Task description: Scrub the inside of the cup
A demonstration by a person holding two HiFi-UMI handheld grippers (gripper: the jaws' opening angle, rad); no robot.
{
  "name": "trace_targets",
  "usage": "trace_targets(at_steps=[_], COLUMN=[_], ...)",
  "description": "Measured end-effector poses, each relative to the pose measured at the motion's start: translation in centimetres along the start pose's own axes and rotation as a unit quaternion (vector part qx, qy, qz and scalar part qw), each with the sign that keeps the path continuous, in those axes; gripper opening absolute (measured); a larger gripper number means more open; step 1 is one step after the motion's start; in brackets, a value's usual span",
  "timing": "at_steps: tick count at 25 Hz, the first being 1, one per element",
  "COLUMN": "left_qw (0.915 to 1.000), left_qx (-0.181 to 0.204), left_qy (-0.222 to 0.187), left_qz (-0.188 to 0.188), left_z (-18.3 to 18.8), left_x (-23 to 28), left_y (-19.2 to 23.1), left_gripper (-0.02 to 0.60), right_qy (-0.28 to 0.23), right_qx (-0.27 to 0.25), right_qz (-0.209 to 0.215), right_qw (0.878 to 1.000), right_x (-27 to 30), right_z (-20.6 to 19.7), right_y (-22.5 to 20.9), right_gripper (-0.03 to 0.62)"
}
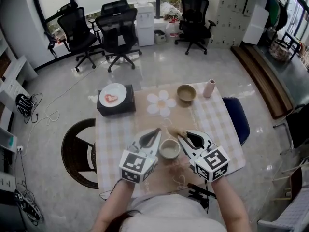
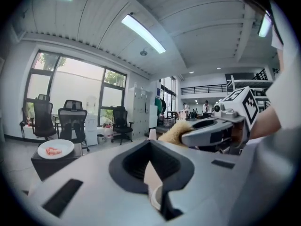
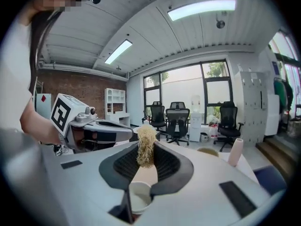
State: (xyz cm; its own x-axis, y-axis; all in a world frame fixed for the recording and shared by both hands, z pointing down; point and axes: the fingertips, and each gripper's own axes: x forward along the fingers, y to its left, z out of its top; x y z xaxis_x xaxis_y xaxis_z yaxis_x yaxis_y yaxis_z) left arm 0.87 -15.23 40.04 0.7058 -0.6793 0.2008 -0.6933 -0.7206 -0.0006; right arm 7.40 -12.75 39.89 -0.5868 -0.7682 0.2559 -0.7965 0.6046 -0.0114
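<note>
A pale cup [image 1: 169, 149] stands on the checked tablecloth, between my two grippers and close to the person. My left gripper [image 1: 158, 130] hovers just left of it, its jaw tips together with nothing held. Low in the slit between those jaws, the cup rim [image 2: 157, 199] peeks through. Just right of the cup, my right gripper [image 1: 180, 135] is shut on a brush [image 1: 181, 131]. Its straw-coloured bristle head [image 3: 146, 146] sticks out past the jaw tips. The brush is outside the cup, beyond its far right rim.
Further back on the table are a tan bowl [image 1: 186, 93], a pink vase [image 1: 209, 88], a flower-shaped mat [image 1: 161, 103] and a plate [image 1: 112, 94] on a black box. A round chair [image 1: 77, 151] stands at the table's left, a blue seat [image 1: 238, 117] at its right.
</note>
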Motion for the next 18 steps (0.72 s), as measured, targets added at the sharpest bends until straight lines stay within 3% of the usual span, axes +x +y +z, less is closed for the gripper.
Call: trace_targets(at_steps=[10, 18], left_qw=[0.996, 0.9942], left_qx=[0.038, 0.055], left_qy=[-0.077, -0.09], left_qz=[0.024, 0.02], left_z=[4.1, 4.1], left_x=[0.0, 0.4], left_y=[-0.5, -1.2], left_gripper=[0.011, 0.012], right_qy=[-0.083, -0.101], right_qx=[-0.032, -0.024], right_qz=[-0.074, -0.054], right_qw=[0.993, 0.993], right_x=[-1.3, -1.7], right_z=[3.1, 3.8], right_y=[-1.0, -0.2], right_gripper=[0.067, 0.067])
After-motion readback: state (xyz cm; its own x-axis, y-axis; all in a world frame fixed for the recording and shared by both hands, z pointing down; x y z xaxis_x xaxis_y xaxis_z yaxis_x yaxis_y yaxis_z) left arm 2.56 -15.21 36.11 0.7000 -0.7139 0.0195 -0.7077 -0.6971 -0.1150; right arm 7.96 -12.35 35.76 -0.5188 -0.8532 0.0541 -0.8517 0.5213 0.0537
